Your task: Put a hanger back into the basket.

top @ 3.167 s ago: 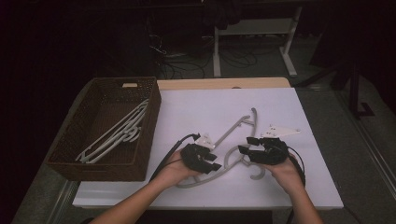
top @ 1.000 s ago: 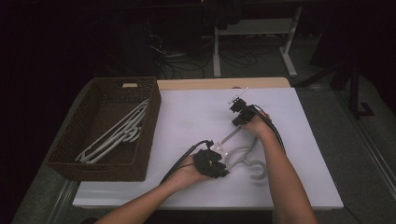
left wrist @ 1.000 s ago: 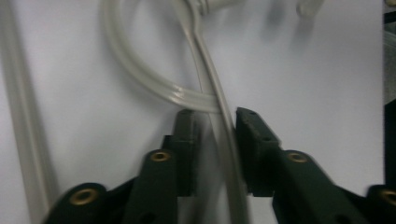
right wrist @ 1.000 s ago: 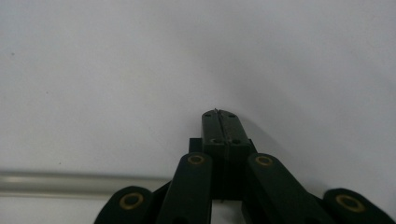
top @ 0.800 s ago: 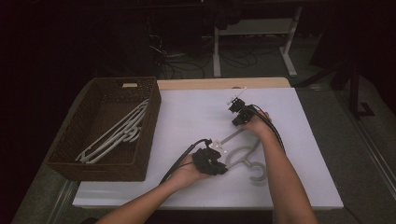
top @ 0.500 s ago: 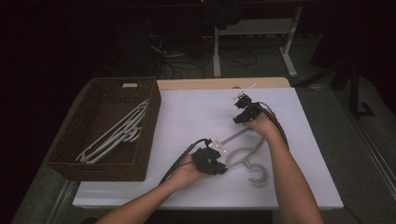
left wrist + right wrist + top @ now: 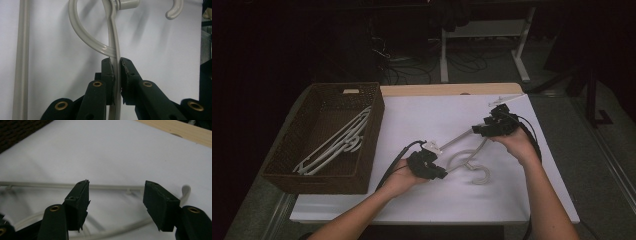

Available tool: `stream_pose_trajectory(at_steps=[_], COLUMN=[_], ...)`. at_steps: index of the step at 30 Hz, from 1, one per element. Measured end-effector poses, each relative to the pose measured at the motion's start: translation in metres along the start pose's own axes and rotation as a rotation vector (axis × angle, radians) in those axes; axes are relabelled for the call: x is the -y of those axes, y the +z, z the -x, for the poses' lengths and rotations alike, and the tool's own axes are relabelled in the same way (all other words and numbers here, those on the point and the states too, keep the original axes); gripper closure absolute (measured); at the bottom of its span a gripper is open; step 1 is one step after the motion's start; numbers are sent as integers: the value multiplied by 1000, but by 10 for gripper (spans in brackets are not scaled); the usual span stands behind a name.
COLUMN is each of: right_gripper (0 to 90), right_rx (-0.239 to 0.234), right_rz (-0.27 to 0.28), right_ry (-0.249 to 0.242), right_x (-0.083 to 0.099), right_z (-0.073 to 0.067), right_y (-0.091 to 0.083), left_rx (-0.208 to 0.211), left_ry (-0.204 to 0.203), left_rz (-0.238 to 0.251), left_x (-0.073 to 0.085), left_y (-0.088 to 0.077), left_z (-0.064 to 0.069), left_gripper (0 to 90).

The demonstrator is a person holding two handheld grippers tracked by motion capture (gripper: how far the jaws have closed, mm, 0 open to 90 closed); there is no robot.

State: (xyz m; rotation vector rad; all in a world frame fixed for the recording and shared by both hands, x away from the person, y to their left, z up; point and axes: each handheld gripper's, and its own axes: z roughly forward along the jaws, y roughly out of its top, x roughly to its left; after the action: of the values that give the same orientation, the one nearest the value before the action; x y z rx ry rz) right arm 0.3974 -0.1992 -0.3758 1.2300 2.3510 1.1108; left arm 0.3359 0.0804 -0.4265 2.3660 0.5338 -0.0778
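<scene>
A pale grey plastic hanger (image 7: 464, 157) hangs tilted over the white table (image 7: 422, 115), its hook (image 7: 481, 176) toward the front. My left gripper (image 7: 438, 172) is shut on it; in the left gripper view the pads (image 7: 110, 75) pinch the hanger's thin curved arm (image 7: 115, 50) below the hook (image 7: 175, 11). My right gripper (image 7: 482, 130) hovers at the hanger's far end, and its jaws have just been opening. In the right gripper view it (image 7: 116, 202) stands open with nothing pressed between the pads, and the hanger's straight bar (image 7: 107, 186) runs across behind them.
A dark wicker basket (image 7: 282, 167) sits at the table's left side with several white hangers (image 7: 337, 142) lying in it. A wooden strip (image 7: 452, 89) borders the table's far edge. Cables trail from both grippers along the forearms.
My right gripper has let go of the hanger, opened and drawn up and to the right. The left gripper has shifted slightly right, still clamped on the hanger.
</scene>
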Motion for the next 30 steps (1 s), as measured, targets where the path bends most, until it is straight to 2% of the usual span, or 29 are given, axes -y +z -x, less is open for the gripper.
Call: stream_pose_trajectory(at_steps=[7,10,13,21,25,30], right_gripper=[337,324,301,255,240,215], right_rx=[3,2,1,-26,-29,-28], right_rz=[107,123,114,87,87,94], right_ry=[-5,-13,-29,-28,-21,-16], right_x=[20,30,41,68,80,90], right_z=[-10,-14,-19,-31,-35,-40], right_y=[-40,-49,-50,-47,-44,-41], left_rx=[-18,-20,-30,-63,-69,-98], left_ry=[-10,-23,-35,-57,-59,-69], left_rz=[16,30,47,68,84,107], left_x=[-7,-12,-19,-40,-50,-55], left_y=[-20,-30,-43,-85,-108,-141], left_z=[-6,-9,-10,-15,-16,-23], left_gripper=[824,824,824,823,823,823])
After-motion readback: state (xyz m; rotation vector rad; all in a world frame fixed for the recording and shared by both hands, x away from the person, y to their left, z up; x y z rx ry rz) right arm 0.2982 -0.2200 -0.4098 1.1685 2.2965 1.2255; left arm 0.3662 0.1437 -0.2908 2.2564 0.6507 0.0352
